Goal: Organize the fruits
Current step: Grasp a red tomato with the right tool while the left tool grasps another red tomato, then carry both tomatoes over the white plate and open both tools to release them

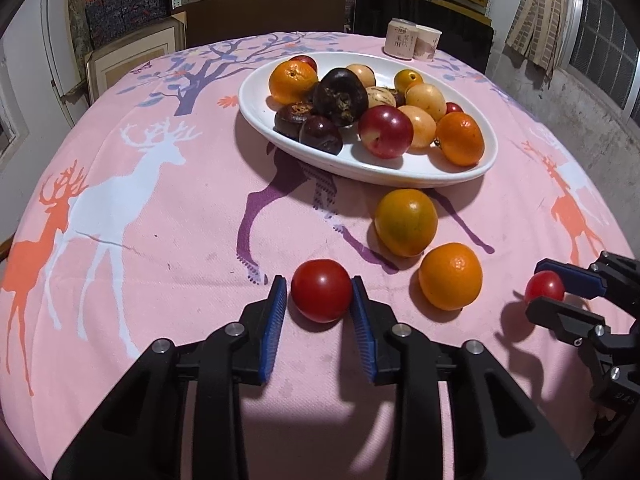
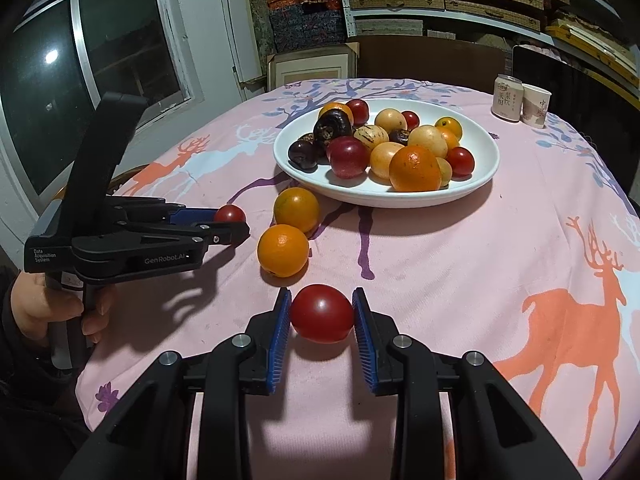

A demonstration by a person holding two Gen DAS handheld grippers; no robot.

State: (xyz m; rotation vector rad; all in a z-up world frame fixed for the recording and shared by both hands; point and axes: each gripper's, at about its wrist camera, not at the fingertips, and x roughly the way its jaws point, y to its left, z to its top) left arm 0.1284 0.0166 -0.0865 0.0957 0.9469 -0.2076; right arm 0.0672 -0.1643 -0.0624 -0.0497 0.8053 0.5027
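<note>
The left gripper (image 1: 319, 295) points down at a slant toward the pink deer tablecloth (image 1: 160, 240), and its blue pads (image 1: 276, 320) are closed against a red tomato (image 1: 321, 296) that rests on the cloth. A hand (image 2: 52, 312) holds its black handle at the near left. To the right of it lie two oranges (image 1: 450, 276), near the white oval plate (image 1: 256, 108) full of fruits in the far middle. At the right, the right gripper (image 2: 322, 314) also points down at a slant, and its pads clamp a second red tomato (image 2: 322, 313) just above the cloth. Two paper cups (image 2: 520, 100) stand at the far right.
</note>
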